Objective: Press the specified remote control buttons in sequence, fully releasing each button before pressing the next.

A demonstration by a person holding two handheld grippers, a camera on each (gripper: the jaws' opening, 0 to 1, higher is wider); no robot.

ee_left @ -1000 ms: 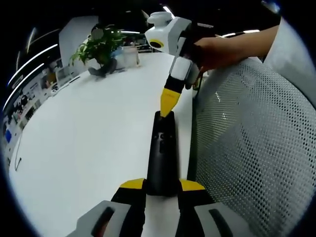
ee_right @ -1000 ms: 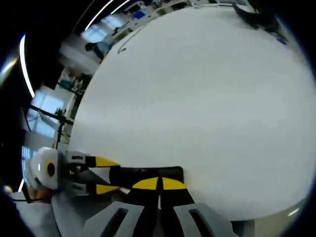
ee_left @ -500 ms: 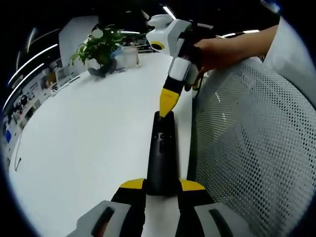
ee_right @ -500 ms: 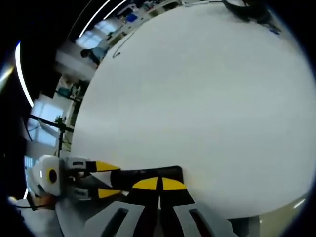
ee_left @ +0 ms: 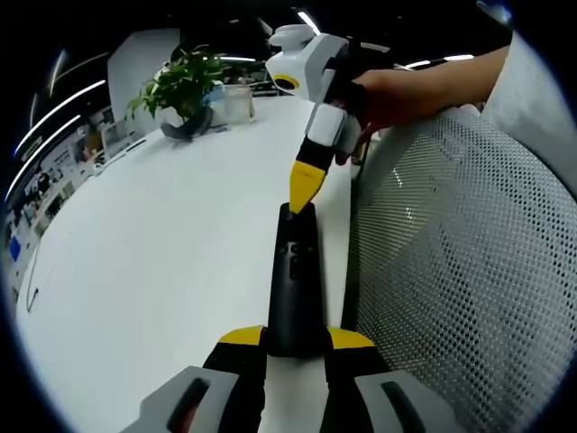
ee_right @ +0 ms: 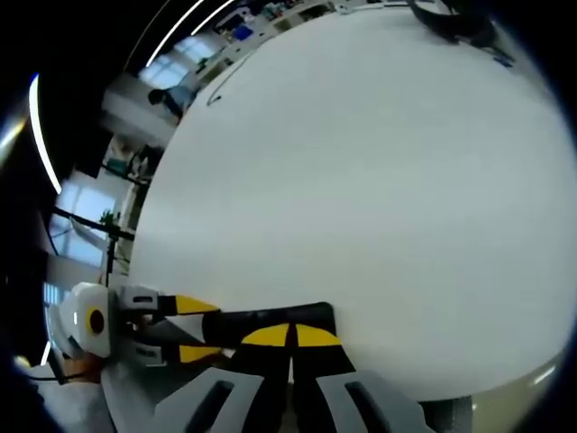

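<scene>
A black remote control (ee_left: 294,280) lies lengthwise above the white table (ee_left: 162,244), its near end clamped between the yellow tips of my left gripper (ee_left: 295,338). My right gripper (ee_left: 304,185), held by a person's hand (ee_left: 392,90), comes down from above with its yellow tips shut together and meets the remote's far end. In the right gripper view my right gripper (ee_right: 290,336) is shut over the black remote control (ee_right: 261,318), and my left gripper (ee_right: 200,327) grips it from the left. Whether a button is being pushed in is hidden.
A grey mesh chair back (ee_left: 451,271) stands close along the right of the remote. A potted plant (ee_left: 180,81) and a dark object sit at the table's far end. The table (ee_right: 361,180) spreads wide and bare to the left.
The right gripper view has shifted a little, so that hand moved slightly. The yellow tip stays at the remote's far end, and the left gripper keeps its hold.
</scene>
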